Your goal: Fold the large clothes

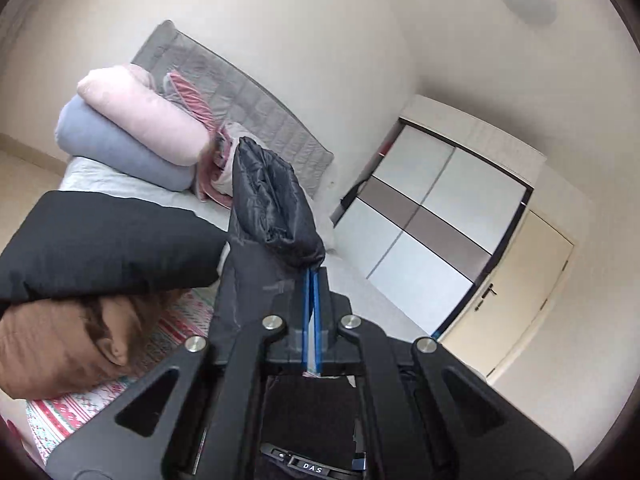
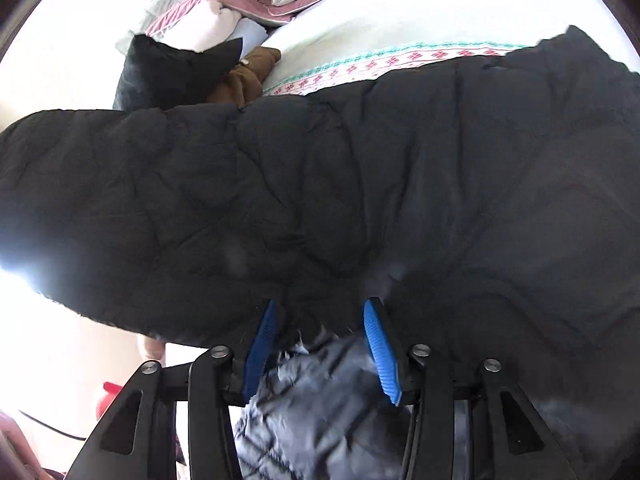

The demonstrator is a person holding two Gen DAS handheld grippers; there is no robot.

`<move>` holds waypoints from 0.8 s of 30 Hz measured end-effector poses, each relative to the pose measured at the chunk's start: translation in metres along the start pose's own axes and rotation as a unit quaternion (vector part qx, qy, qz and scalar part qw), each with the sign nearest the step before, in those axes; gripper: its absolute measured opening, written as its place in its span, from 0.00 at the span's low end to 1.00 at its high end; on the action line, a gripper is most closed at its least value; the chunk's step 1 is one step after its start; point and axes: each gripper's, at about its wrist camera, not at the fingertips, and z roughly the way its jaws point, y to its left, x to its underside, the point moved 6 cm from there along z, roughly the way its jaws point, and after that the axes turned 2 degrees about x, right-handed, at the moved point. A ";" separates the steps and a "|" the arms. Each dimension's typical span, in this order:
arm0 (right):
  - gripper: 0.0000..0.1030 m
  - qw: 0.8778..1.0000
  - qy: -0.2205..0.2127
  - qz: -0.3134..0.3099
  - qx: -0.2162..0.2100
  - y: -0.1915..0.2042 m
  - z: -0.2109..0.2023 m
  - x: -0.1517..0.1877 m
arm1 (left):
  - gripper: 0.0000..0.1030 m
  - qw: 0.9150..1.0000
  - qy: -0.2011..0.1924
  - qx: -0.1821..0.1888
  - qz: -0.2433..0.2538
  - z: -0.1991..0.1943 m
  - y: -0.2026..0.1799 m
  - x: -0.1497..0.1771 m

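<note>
The left gripper (image 1: 311, 276) has its blue-padded fingers (image 1: 307, 300) pressed together, pinching a fold of the black puffer jacket (image 1: 276, 200) and holding that bunched piece up above the bed (image 1: 120, 180). The shiny lining of the pinched part stands up past the fingertips.

Over on the right wrist view, the right gripper (image 2: 320, 320) has its blue fingers (image 2: 378, 344) spread apart, with jacket fabric lying between them; no pinch there, the pads stand clear on both sides. The jacket (image 2: 320, 184) fills most of this view, its quilted black shell spread wide across the bed (image 2: 360, 20), over a white blanket with a red and green pattern band (image 2: 400, 60).

Beside the jacket toward the head of the bed, a brown garment (image 2: 244, 76) lies bunched with another black garment (image 2: 168, 68) partly over it. Farther up the bed sit a rolled pink blanket (image 1: 148, 116) stacked on a rolled blue-grey one (image 1: 120, 148), close to the grey quilted headboard (image 1: 248, 100). Beyond the bed, against the wall, stands a white wardrobe with a grey band (image 1: 432, 208), and next to it a cream door (image 1: 520, 288).
</note>
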 end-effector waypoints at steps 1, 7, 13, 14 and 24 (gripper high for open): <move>0.54 1.000 -0.002 0.001 0.002 -0.004 -0.010 0.009 | 0.02 1.000 0.012 0.015 0.005 0.006 -0.017 0.006; 0.62 0.998 -0.045 0.036 0.012 -0.060 -0.093 0.019 | 0.02 0.993 0.085 0.074 0.020 0.050 -0.101 0.064; 0.64 0.992 -0.082 0.094 0.012 -0.125 -0.158 0.028 | 0.02 0.983 0.163 0.086 0.022 0.091 -0.157 0.142; 0.64 0.990 -0.088 0.106 0.012 -0.137 -0.167 0.029 | 0.02 0.981 0.174 0.086 0.021 0.097 -0.161 0.155; 0.65 0.964 -0.127 0.233 0.015 -0.247 -0.220 0.054 | 0.46 0.926 0.334 0.096 0.147 0.095 -0.172 0.247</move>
